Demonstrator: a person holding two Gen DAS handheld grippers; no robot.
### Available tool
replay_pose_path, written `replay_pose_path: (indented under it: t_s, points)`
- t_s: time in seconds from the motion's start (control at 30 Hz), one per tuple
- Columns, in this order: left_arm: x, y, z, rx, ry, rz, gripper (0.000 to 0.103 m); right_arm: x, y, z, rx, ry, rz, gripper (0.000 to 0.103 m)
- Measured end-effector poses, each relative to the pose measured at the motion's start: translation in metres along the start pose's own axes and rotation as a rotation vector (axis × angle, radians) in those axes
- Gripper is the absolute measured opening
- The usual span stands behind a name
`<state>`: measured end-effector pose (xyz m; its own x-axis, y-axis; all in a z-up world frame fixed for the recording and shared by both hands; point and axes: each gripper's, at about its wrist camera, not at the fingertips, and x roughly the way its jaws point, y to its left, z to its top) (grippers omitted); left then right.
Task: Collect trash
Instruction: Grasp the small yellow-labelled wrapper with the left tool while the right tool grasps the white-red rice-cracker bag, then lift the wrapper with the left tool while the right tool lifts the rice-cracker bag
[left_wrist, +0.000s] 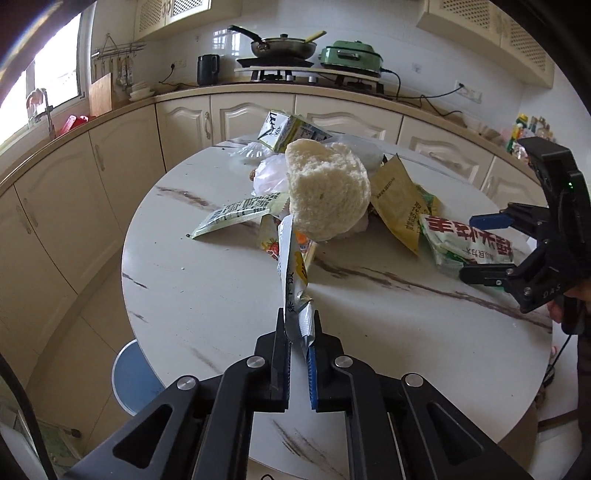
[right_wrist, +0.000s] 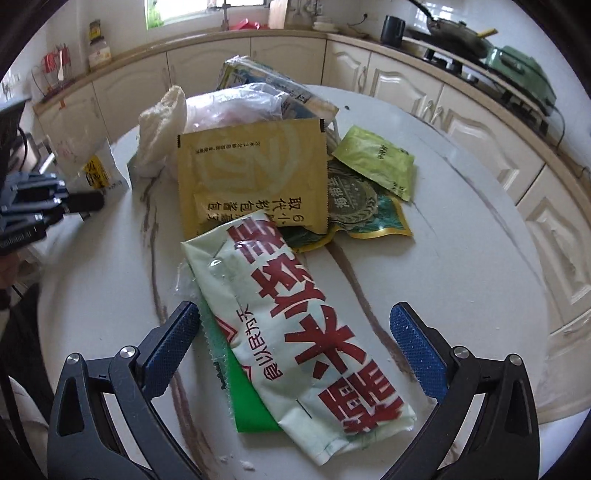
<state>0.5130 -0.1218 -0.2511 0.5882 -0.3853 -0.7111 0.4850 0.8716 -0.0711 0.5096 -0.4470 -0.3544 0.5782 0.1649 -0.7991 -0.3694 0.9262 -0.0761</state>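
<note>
A heap of trash lies on a round white marble table (left_wrist: 207, 288). My left gripper (left_wrist: 299, 326) is shut on the near end of a silver and yellow wrapper (left_wrist: 293, 269), which stands on edge and reaches toward a chunk of white bread (left_wrist: 327, 192). My right gripper (right_wrist: 293, 308) is open, its blue pads (right_wrist: 413, 343) on either side of a pale green packet with red characters (right_wrist: 295, 332) that lies flat on the table, with no contact. The right gripper (left_wrist: 469, 248) also shows at the right of the left wrist view, beside that packet (left_wrist: 465, 240).
The heap also holds a yellow sachet (right_wrist: 251, 177), a green sachet (right_wrist: 376, 158), a clear plastic bag (right_wrist: 236, 107) and a milk carton (left_wrist: 284, 131). A blue stool (left_wrist: 129, 373) stands below the table's left edge. Cream cabinets and a stove (left_wrist: 280, 70) run behind.
</note>
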Motion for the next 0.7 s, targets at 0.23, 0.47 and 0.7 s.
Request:
replay_pose_path:
  t_s: [0.23,0.47,0.7]
  points:
    - [-0.004,-0.003,0.0,-0.008,0.004,-0.031,0.0,-0.012,0.008,-0.016,0.099,-0.056,-0.028,0.066]
    - [-0.017,-0.01,-0.002,-0.002,-0.012,-0.062,0.0,-0.037,0.015,-0.03,0.182,-0.154,-0.062,0.056]
    - [-0.048,-0.011,-0.007,0.008,-0.059,-0.093,0.0,-0.055,0.025,-0.022,0.264,-0.231,-0.042,0.055]
